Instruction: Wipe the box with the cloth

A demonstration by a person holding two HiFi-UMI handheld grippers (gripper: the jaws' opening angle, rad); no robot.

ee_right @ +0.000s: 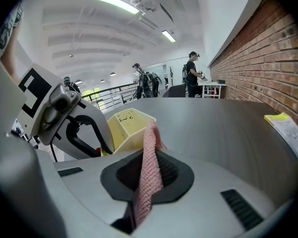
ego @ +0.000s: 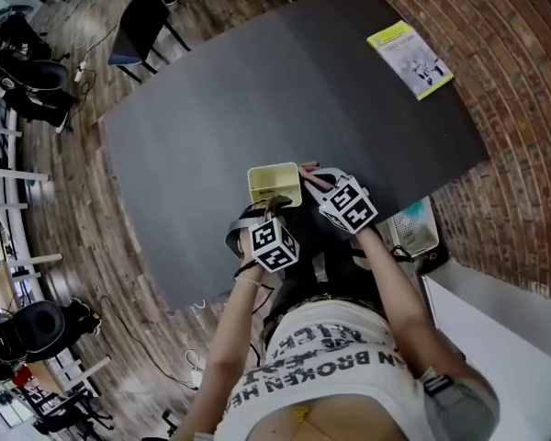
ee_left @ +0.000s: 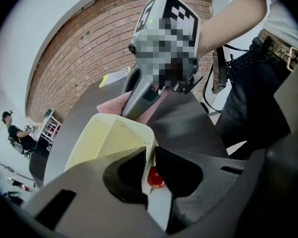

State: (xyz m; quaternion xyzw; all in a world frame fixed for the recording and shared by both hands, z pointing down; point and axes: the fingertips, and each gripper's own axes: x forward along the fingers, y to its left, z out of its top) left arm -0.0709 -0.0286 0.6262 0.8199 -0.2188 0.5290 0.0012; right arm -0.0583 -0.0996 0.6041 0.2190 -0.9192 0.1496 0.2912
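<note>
left gripper is pinching the box wall, right gripper is clamping the cloth by its rim; wiping is appearing unfinished.

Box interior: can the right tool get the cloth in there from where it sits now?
Probably yes. The right tool, shut on the pink cloth, is right beside the yellow box, whose top is open. The left tool clamps only the near wall, leaving the opening free.
</note>
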